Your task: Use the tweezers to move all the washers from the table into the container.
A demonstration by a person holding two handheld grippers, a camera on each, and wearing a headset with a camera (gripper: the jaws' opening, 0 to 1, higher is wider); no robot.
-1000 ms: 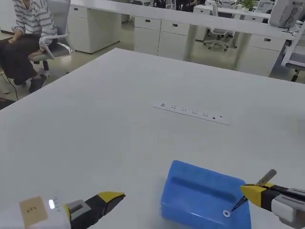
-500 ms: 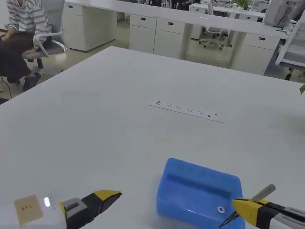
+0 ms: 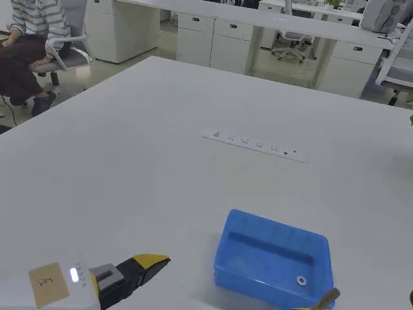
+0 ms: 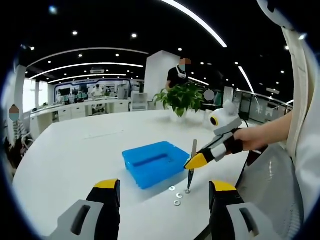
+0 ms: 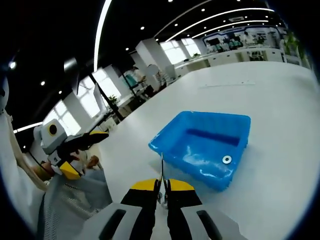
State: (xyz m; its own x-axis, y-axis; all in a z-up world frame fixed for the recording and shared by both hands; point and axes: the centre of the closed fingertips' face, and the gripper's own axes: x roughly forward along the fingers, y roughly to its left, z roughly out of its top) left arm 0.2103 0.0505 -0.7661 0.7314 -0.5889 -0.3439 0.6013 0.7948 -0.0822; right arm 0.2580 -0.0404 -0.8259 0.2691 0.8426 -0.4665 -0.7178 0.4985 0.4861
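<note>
Since a second ago the right tongs [image 5: 161,184] have pulled back off the container [image 3: 271,258], leaving one washer [image 3: 301,280] inside, so that drop looks done. They're clamped on the tweezers [image 4: 190,176], tip down among the loose washers [image 4: 176,196] on the table [image 3: 129,161], just beside the container. The left tongs [image 4: 164,186] are spread apart and empty. The container holds just that one washer, and a few are left to move.
</note>
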